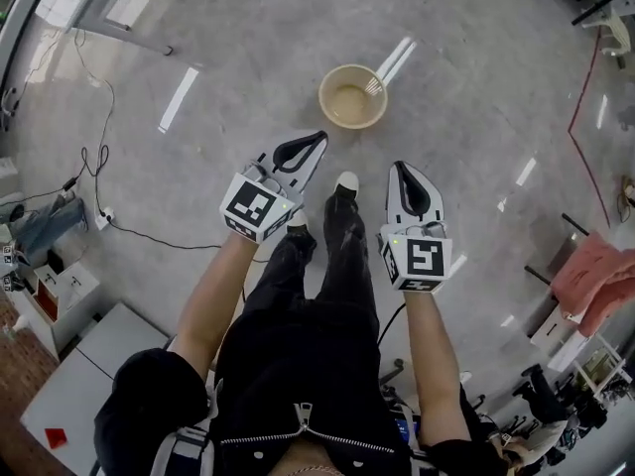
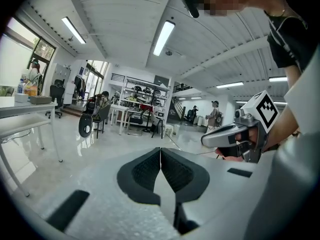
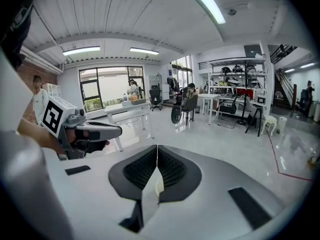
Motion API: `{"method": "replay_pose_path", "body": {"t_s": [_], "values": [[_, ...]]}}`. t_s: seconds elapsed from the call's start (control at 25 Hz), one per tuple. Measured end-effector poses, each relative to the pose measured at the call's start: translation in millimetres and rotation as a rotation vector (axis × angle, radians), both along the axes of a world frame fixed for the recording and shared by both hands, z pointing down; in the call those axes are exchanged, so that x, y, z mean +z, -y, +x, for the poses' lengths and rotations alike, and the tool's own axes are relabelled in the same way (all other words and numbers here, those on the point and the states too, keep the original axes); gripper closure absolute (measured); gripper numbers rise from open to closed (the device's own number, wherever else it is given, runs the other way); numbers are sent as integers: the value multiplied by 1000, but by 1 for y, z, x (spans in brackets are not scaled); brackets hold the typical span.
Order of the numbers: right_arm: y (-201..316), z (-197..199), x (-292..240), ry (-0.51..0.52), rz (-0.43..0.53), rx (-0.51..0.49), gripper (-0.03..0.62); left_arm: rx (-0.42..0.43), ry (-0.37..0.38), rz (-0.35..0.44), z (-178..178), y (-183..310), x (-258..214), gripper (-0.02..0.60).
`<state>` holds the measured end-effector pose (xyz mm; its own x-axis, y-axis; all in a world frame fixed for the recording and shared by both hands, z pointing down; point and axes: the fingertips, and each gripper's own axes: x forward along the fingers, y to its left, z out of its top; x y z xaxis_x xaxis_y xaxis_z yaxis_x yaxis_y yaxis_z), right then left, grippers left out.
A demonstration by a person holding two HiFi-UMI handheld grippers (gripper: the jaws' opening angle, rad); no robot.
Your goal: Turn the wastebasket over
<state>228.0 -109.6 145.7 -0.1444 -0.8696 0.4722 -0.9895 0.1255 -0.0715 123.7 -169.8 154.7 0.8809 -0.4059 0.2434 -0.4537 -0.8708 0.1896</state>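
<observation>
A beige round wastebasket (image 1: 352,97) stands upright on the grey floor, open mouth up, ahead of the person's feet. My left gripper (image 1: 316,139) hangs in the air just short of it, to its near left, jaws shut with nothing between them. My right gripper (image 1: 401,167) is further back, to the basket's near right, also shut and empty. Neither touches the basket. In the left gripper view the black pads (image 2: 145,171) meet, and the right gripper (image 2: 235,136) shows at the side. The right gripper view shows its own pads (image 3: 172,168) closed and the left gripper (image 3: 92,131) beside them.
The person's shoes (image 1: 342,188) stand between the grippers, just behind the basket. Black cables (image 1: 99,167) trail over the floor at left, and a red cable (image 1: 585,97) at right. A white cabinet (image 1: 60,300) is at lower left, pink cloth (image 1: 595,276) at right.
</observation>
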Motion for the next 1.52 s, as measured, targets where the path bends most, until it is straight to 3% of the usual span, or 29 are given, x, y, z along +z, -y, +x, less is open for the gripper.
{"method": "replay_pose_path", "body": {"t_s": [0.16,0.76,1.04,1.24,1.52], "values": [[28,14,52,-3,3,-12,583,-3,10,12,9,20,49,572],[83,-4,227,-44,39,-77,583,-45,-28,58,-26,79,215,572],[95,-15,305,-101,76,-155,583,-62,-65,93,-29,93,303,572],[113,-7,364,-64,84,-173,583,-55,-74,109,-20,107,364,574],[120,-15,456,-135,66,-276,583,-66,-62,135,-24,116,454,574]]}}
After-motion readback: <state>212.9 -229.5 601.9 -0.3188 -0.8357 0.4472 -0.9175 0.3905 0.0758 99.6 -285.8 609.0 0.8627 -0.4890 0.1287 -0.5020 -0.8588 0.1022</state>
